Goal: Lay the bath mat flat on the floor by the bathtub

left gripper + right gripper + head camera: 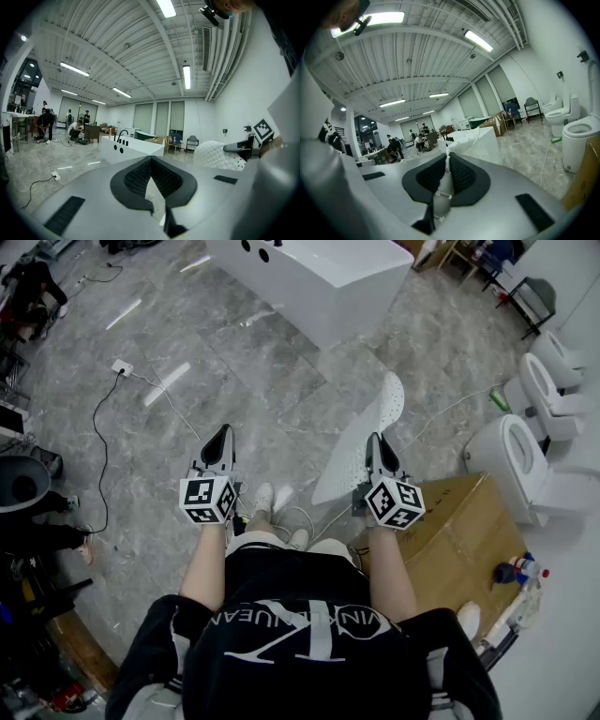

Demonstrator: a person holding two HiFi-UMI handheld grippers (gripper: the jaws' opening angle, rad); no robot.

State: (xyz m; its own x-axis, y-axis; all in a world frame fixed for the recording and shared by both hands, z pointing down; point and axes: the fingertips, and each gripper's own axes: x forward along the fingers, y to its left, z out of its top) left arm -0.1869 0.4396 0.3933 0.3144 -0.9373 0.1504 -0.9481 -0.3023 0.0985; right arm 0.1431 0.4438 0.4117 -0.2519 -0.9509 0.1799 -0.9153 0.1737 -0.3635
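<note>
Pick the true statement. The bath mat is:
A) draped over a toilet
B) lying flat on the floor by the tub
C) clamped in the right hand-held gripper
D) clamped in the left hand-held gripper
C: in the right gripper view, the right hand-held gripper has its jaws shut on the mat. The head view shows the mat held up off the floor.

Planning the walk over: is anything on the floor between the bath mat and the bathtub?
Nothing visible. The floor between the bath mat and the bathtub lies bare; a power strip sits off left.
</note>
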